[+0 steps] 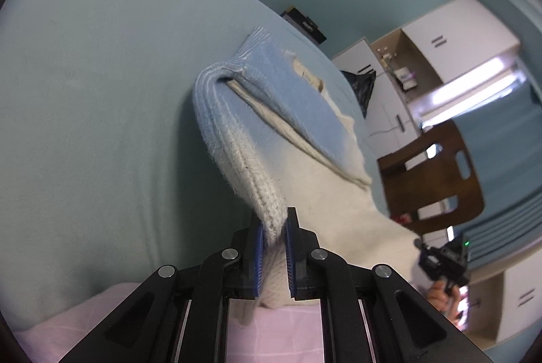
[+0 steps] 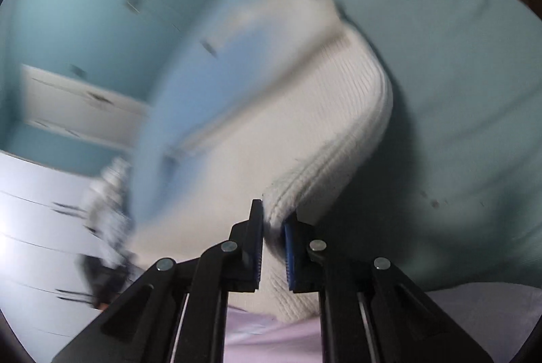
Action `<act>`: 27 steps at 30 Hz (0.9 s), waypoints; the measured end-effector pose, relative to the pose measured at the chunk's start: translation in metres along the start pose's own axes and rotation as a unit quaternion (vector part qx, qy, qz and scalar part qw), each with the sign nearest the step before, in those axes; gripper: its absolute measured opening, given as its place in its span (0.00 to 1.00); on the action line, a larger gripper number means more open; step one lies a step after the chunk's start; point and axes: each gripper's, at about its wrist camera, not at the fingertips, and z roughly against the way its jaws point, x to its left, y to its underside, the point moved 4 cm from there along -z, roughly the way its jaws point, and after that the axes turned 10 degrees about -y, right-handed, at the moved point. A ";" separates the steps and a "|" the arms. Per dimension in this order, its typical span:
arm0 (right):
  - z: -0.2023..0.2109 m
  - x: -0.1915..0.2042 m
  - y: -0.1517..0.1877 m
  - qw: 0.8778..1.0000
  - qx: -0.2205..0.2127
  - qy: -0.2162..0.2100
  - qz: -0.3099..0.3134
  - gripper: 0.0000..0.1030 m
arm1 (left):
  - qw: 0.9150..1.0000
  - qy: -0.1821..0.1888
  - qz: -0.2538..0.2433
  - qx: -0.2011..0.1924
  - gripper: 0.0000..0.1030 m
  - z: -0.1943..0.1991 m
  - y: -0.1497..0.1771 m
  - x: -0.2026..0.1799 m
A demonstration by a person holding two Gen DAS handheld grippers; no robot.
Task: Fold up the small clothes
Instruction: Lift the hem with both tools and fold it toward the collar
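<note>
1. Closest in, the left gripper (image 1: 274, 239) has its jaws clamped on the cream ribbed hem of a knit sweater (image 1: 291, 112). The fabric is pinched right between the blue pads (image 1: 258, 256), with a bit of hem bunching out above them.
2. Same deal on the other side: the right gripper (image 2: 272, 229) has its jaws closed on a cream ribbed edge of the same sweater (image 2: 305, 112), knit squeezed between the pads and spilling out below them.
3. Under both grippers there's a strip of pale pink fabric (image 1: 277, 329), can't tell what it belongs to.
4. From the pinched edges the sweater stretches away from the jaws, cream near them and fading into light blue further out. It's draped over a bed with a pale teal sheet (image 1: 101, 92), the held edges lifted off the sheet.
5. In the left wrist view you can spot the right gripper off at the lower right, with a hand (image 1: 440, 292) on its grip.
6. Way back: a brown wooden chair (image 1: 437, 176), white cabinets (image 1: 464, 38), teal walls. The right wrist view is pretty motion-blurred.
</note>
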 end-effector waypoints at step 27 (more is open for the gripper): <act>-0.077 -0.068 0.055 0.931 0.279 0.138 -0.191 0.84 | 0.991 -0.108 0.040 0.069 0.98 -0.021 0.019 0.040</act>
